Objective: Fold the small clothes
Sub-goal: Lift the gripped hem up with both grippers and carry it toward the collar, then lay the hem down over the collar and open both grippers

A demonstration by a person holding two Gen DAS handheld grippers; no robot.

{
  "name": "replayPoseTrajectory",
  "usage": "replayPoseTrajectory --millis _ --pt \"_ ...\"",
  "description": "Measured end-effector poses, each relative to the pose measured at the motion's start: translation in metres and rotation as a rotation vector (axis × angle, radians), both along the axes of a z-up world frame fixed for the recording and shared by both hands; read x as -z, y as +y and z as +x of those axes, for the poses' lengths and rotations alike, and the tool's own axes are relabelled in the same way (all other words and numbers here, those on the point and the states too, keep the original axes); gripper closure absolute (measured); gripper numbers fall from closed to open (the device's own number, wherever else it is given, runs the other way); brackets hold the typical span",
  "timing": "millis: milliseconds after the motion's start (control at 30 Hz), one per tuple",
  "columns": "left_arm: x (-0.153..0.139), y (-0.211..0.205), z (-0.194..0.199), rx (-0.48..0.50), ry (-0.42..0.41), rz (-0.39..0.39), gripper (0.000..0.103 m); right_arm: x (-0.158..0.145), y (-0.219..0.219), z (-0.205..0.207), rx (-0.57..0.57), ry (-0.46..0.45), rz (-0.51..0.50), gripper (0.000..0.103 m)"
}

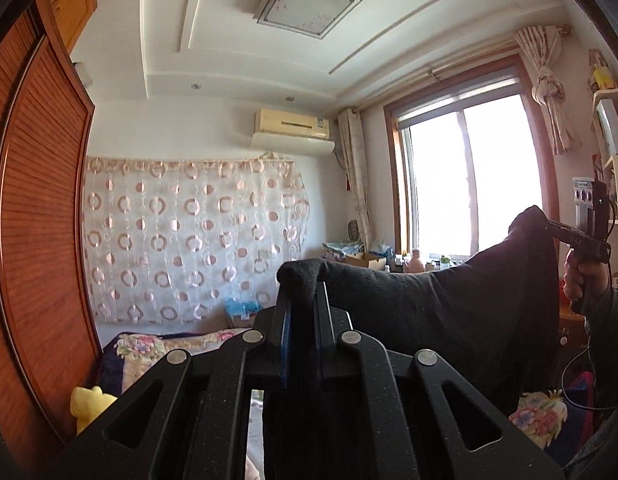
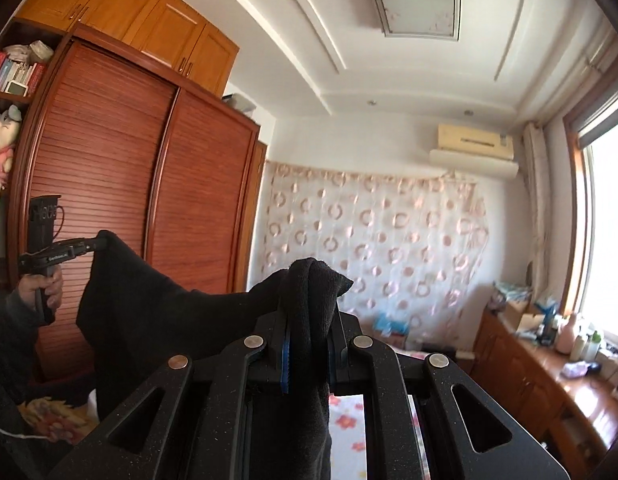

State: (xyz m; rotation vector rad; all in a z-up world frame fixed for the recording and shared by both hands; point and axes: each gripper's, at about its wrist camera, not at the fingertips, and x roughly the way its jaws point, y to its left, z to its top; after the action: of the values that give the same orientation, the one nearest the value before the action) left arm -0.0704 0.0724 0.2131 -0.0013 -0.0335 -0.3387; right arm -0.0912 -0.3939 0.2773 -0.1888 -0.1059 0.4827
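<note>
A small black garment (image 1: pixel 449 304) hangs stretched in the air between my two grippers, high above the bed. In the left wrist view my left gripper (image 1: pixel 305 294) is shut on one top corner, and the cloth bunches over its fingertips. My right gripper (image 1: pixel 548 223) shows at the far right, pinching the other top corner, with a hand on its handle. In the right wrist view my right gripper (image 2: pixel 309 308) is shut on a fold of the black garment (image 2: pixel 149 312), which sags leftward to my left gripper (image 2: pixel 103 241). The lower part of the garment drops out of sight below both grippers.
A bed with a floral cover (image 1: pixel 149 350) lies below, with a yellow plush toy (image 1: pixel 89 404) at its left. A brown slatted wardrobe (image 2: pixel 121 208) stands on the left. A wooden counter (image 2: pixel 569 376) with bottles runs under the window (image 1: pixel 465 184). A circle-patterned curtain (image 1: pixel 189 236) covers the far wall.
</note>
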Motion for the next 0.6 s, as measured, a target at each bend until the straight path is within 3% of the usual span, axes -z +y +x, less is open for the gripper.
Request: replayPoseTrajectory --millis 100,267,433,600 --pt "-0.008 0.004 0.012 -0.017 -0.013 -0.020 0.094 -0.007 0.010 0.013 0.031 -0.013 -0.016 0.090" --pt "-0.003 -0.014 0.059 -0.080 0.021 0.025 0.094 0.017 0.050 0.054 0.090 0.028 -0.030 0.090" --pt "0.042 -0.023 0.132 -0.134 0.146 0.042 0.094 0.037 0.076 0.117 0.144 0.170 -0.052 0.090" --pt "0.108 -0.035 0.216 -0.163 0.311 0.058 0.094 0.079 0.096 0.216 0.198 0.346 -0.073 0.090"
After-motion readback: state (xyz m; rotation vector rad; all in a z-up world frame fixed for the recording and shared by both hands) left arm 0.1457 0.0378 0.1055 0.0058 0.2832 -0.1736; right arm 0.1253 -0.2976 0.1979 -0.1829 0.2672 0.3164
